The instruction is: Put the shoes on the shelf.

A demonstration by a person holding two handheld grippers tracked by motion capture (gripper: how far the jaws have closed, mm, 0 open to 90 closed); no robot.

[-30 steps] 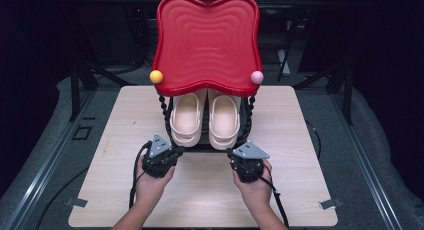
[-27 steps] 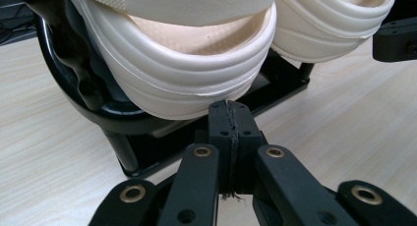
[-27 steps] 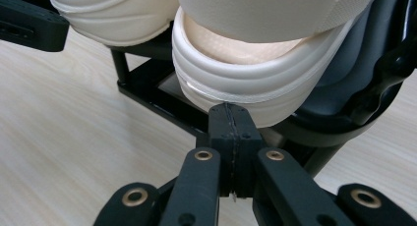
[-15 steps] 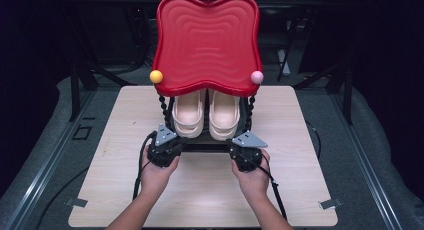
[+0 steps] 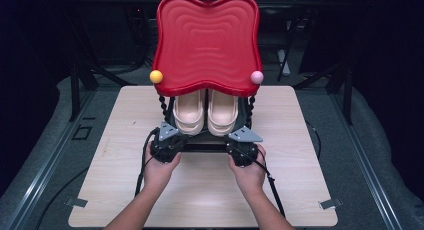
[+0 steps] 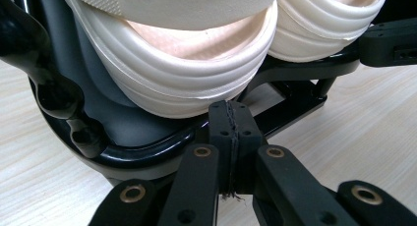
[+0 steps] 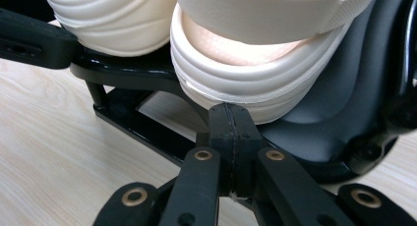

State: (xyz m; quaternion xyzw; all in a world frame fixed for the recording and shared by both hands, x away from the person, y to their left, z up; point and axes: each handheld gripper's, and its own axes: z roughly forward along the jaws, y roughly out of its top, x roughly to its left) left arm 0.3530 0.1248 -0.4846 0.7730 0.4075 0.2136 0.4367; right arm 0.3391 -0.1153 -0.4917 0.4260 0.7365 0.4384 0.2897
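Both grippers sit at the front edge of the black rack on the table – left gripper and right gripper each pressed closed, empty, just beneath the cream shoes under the red tray

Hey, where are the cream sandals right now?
In the high view, the pair of cream platform sandals sits side by side on the black rack's lower shelf, under the red wavy tray, mid-table.

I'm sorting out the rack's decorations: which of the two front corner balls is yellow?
The yellow ball sits on the red tray's front corner above the left gripper; the ball at the other corner is pink.
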